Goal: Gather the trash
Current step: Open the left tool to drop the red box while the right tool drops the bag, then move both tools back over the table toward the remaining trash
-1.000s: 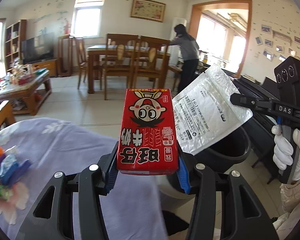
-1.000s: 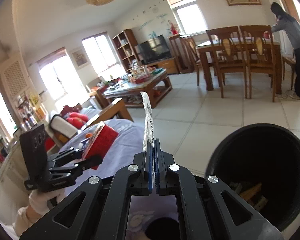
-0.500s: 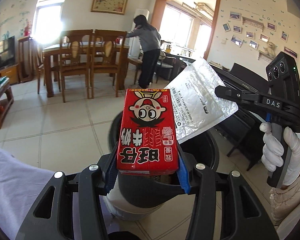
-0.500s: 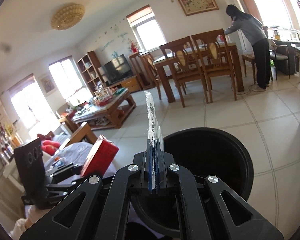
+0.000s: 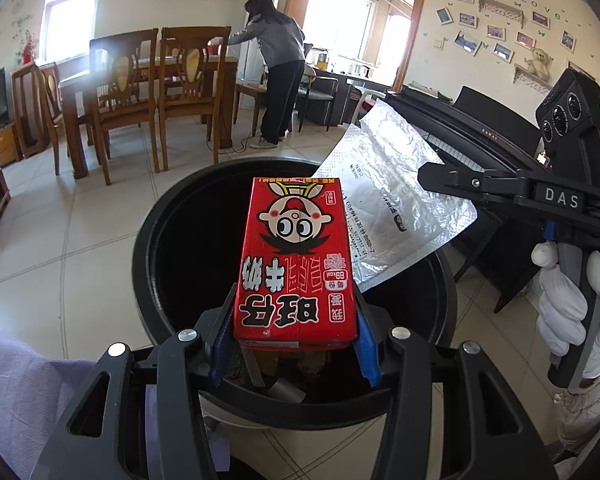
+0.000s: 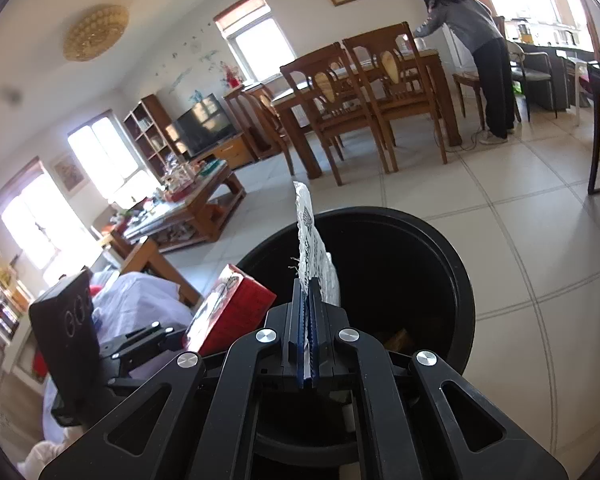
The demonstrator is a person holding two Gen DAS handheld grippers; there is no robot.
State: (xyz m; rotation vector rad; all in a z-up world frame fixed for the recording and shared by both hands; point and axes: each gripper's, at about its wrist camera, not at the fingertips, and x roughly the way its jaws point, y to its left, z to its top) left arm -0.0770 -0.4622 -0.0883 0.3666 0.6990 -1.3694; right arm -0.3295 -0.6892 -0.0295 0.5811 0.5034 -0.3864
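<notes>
The bin [image 5: 296, 292] is the biggest thing here: a round black tub with a thick smooth rim, standing on pale glossy floor tiles, its mouth wide and dark. Some scraps already lie at its bottom, cardboard-coloured bits among them, so part of the collecting looks done. Two pieces hang over the opening and neither is released yet; dropping them is what seems left for this load. Whether more trash waits elsewhere cannot be told from here.

Next in size is the pouch [image 5: 396, 216], a flat, crinkled silver foil bag with black print on a white panel, thin enough to stand edge-on in the right view. The right claw [image 6: 309, 354] is pinched fully shut on its lower edge, holding it over the far side of the bin.

The carton [image 5: 296, 264] is a small rectangular box, glossy red card with a cartoon face and white characters, upside down to the camera. The left claw [image 5: 294, 346] is about half open, its blue pads clamped on the carton's two sides, holding it above the bin's near half.
</notes>
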